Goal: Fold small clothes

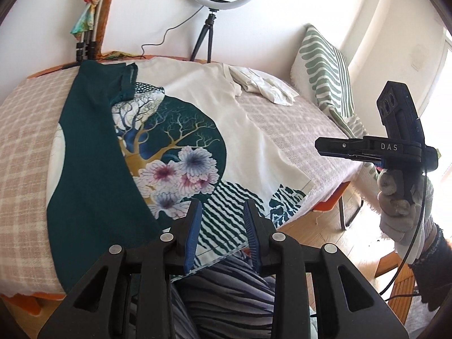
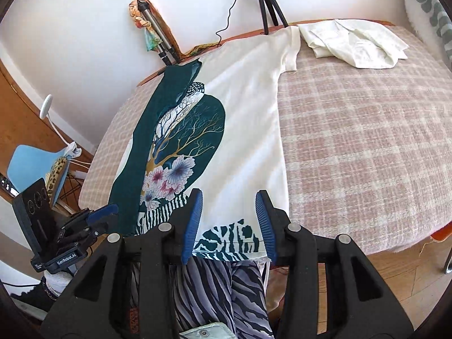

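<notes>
Left wrist view is showing my left gripper hanging with its blue pads spread apart and gripping nothing, hovering above the near hem of the printed shirt. Ahead of that gripper the shirt is lying flat on the checked surface, and its green left side is sitting folded over onto the tree-and-flower print. Off to the right of it, my gloved right hand is holding the right gripper out beyond the surface edge, pointing sideways toward the shirt; from here its fingers are looking close together. Right wrist view is settling that: the blue pads are standing wide apart, empty, framing the shirt's white right hem just ahead. Left of this gripper, the left one is tilting up beside the green fold. Farther ahead and to the right, a crumpled white garment is lying apart from the shirt.
</notes>
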`<state>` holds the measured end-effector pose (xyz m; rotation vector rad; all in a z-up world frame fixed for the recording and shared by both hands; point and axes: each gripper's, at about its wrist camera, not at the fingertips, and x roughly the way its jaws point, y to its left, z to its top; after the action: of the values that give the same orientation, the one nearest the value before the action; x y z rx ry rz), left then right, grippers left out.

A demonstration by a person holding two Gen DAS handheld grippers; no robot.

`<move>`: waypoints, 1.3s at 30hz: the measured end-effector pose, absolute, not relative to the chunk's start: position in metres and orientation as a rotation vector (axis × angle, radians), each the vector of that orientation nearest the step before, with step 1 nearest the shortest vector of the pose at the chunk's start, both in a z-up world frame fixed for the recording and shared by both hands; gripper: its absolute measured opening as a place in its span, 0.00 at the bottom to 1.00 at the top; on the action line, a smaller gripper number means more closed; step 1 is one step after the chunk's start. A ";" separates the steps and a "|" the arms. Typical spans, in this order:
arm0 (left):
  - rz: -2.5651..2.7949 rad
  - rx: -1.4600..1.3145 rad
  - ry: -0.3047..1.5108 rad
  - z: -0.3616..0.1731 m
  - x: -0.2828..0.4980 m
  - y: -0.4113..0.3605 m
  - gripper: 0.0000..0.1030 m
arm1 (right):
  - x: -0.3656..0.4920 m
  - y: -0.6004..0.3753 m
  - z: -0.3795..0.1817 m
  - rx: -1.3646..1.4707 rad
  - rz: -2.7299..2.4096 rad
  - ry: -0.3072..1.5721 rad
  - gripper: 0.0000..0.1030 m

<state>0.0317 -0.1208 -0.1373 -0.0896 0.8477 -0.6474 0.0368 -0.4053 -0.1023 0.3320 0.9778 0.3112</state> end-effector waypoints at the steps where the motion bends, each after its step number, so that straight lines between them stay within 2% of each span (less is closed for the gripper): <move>1: -0.674 -0.072 0.849 -0.137 0.032 -0.134 0.29 | 0.035 -0.416 -0.102 0.342 0.295 0.972 0.40; 5: -0.752 0.012 0.841 -0.139 0.028 -0.189 0.40 | 0.029 -0.457 -0.102 0.383 0.237 0.945 0.40; 14: -0.832 0.230 0.825 -0.162 0.019 -0.295 0.40 | 0.033 -0.517 -0.113 0.461 0.187 0.938 0.40; 20: -0.756 0.306 0.856 -0.182 0.029 -0.314 0.40 | 0.053 -0.532 -0.119 0.485 0.205 0.945 0.40; 22: -0.753 0.281 0.841 -0.182 0.032 -0.309 0.31 | 0.064 -0.532 -0.119 0.475 0.214 0.947 0.40; 23: -0.754 0.268 0.843 -0.182 0.036 -0.308 0.16 | 0.072 -0.532 -0.119 0.468 0.220 0.948 0.40; 24: -0.763 0.241 0.855 -0.181 0.040 -0.305 0.06 | 0.080 -0.531 -0.119 0.466 0.230 0.948 0.40; 34: -0.748 -0.100 0.892 -0.162 0.061 -0.252 0.04 | 0.208 -0.512 -0.136 0.513 0.303 1.007 0.40; 39: -0.727 -0.140 0.882 -0.157 0.063 -0.243 0.04 | 0.260 -0.502 -0.163 0.633 0.297 1.066 0.40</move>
<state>0.0631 -0.2430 -0.1574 -0.1402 0.8820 -0.7273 0.2599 -0.5024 -0.1630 0.6335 1.0658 0.2967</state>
